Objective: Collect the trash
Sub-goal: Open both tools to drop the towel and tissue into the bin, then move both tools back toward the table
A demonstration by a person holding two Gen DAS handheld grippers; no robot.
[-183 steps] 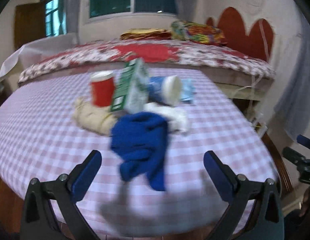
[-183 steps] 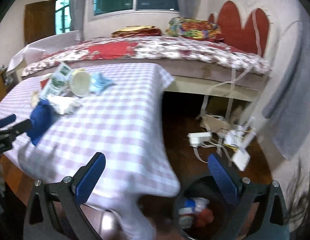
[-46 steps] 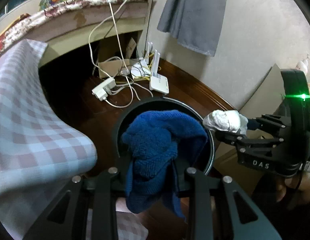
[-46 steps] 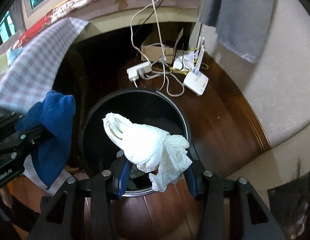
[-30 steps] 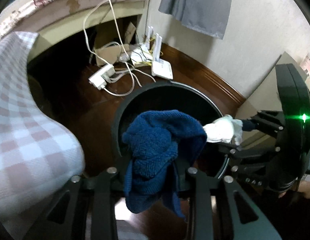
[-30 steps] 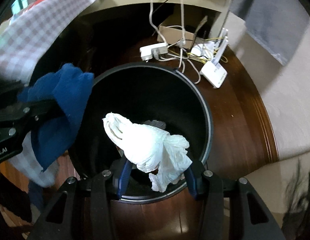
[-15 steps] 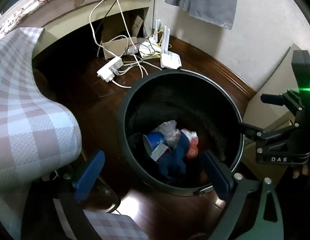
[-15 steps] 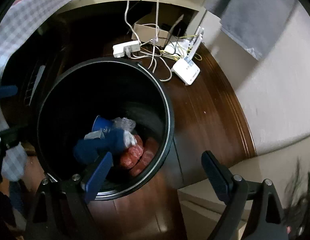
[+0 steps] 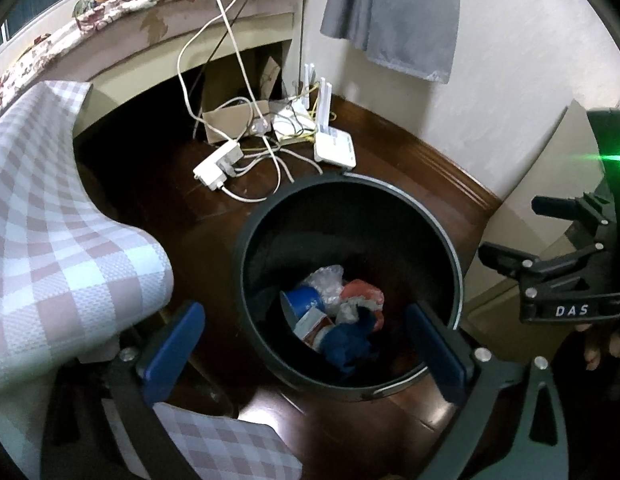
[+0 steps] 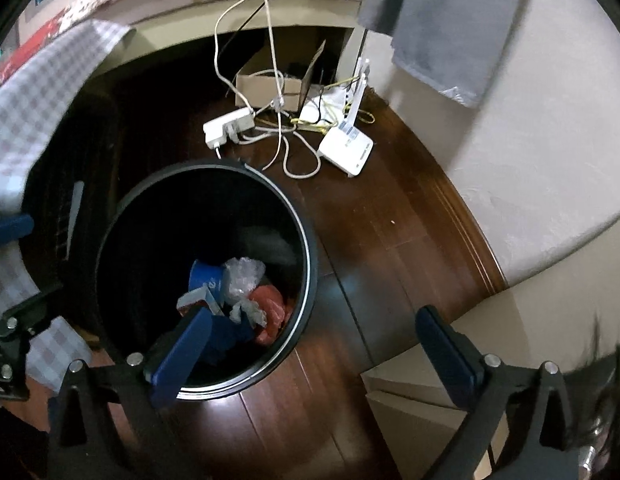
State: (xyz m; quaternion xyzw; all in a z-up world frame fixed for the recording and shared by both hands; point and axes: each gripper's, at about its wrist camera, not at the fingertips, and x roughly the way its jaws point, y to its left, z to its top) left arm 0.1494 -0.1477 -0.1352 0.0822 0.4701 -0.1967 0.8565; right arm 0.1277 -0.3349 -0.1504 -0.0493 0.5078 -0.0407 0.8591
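Note:
A black round bin (image 9: pixel 349 178) (image 10: pixel 306 240) stands on the dark wood floor. At its bottom lie a blue cloth (image 9: pixel 349 340) (image 10: pixel 234 330), a crumpled white wad (image 9: pixel 345 312) (image 10: pixel 248 312), a blue cup (image 9: pixel 306 300), a red wrapper (image 9: pixel 361 292) and clear plastic (image 10: pixel 244 276). My left gripper (image 9: pixel 306 344) hangs over the bin's near rim, its jaws opening with nothing between them. My right gripper (image 10: pixel 313 356) is above the bin's right edge and the floor. Its jaws are opening too and hold nothing.
A checked tablecloth (image 9: pixel 50 220) hangs left of the bin. Behind the bin lie a power strip (image 9: pixel 218 164), a white router (image 9: pixel 333 148), loose cables and a cardboard box (image 9: pixel 230 118). A grey cloth (image 9: pixel 393 12) hangs on the wall. A beige panel (image 9: pixel 529 200) stands at the right.
Both grippers opened wide. The blue cloth fell from the left and the white wad from the right into the bin. The right gripper shifted right, off the bin's middle.

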